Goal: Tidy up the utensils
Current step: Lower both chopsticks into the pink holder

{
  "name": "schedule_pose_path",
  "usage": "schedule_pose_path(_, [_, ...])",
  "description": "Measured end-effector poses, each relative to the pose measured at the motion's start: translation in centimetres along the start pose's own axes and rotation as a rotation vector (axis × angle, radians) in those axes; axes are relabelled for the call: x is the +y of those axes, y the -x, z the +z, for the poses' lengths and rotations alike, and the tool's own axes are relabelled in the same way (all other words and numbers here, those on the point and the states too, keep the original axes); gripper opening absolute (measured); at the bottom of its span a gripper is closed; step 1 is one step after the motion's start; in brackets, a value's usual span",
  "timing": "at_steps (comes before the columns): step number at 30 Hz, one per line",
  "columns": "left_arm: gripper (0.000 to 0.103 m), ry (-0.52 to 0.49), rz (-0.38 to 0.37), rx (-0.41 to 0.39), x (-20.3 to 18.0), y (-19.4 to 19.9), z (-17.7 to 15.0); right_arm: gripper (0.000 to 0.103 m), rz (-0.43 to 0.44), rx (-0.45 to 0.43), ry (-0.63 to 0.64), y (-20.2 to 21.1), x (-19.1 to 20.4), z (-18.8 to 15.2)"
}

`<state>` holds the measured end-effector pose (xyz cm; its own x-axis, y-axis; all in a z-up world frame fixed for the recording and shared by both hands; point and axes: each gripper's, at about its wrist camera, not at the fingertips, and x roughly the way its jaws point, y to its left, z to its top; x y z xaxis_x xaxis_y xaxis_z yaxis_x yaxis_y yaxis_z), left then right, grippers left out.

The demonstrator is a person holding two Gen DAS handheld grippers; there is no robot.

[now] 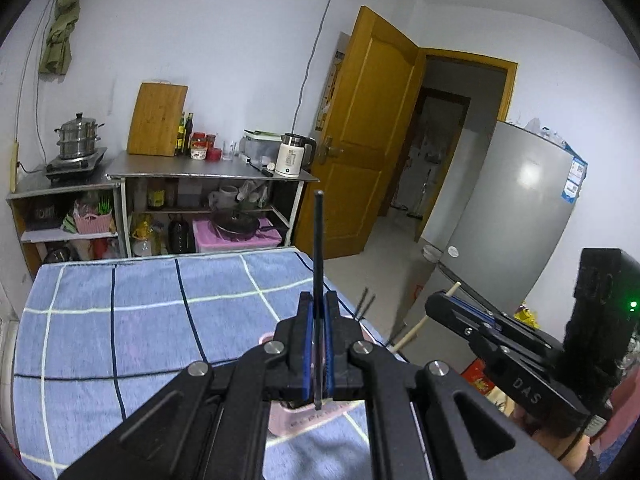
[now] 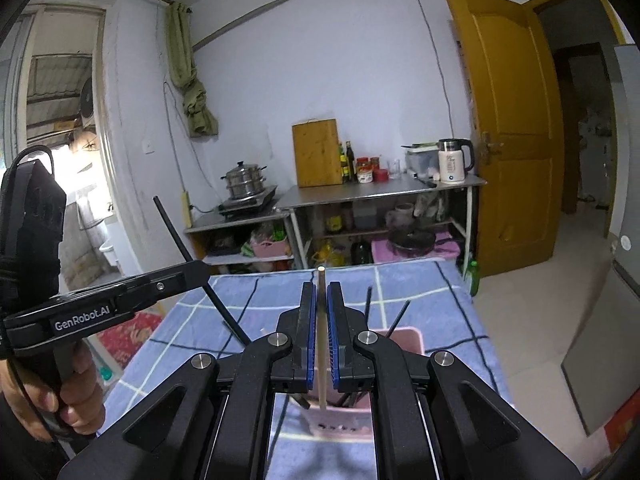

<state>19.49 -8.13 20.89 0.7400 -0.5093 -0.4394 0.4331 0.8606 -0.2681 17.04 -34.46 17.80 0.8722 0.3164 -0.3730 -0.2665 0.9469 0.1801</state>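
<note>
Chopsticks (image 2: 368, 305) in pink holder (image 2: 404, 340) show clearly only from right wrist.

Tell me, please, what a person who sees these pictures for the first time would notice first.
Each gripper pinches one chopstick: the left gripper a black chopstick, the right gripper a pale wooden chopstick. Below them a pink holder with more black sticks stands on the blue checked cloth.

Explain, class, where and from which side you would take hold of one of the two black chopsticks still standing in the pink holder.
Grip the bare upper shaft of a black chopstick, near its tip. Both lean up and out of the pink holder, lower ends buried inside, so only the top is free. Come from above, tool fingers closing across the thin shaft, then draw it out along its tilt.
</note>
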Motion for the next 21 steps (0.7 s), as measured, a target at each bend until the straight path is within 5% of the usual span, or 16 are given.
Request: schedule_pose_path(21, [0.005, 0.003, 0.003, 0.103, 1.3, -5.5, -4.4, 0.005, -0.038, 0.071, 0.012, -4.1, -0.8, -5.6])
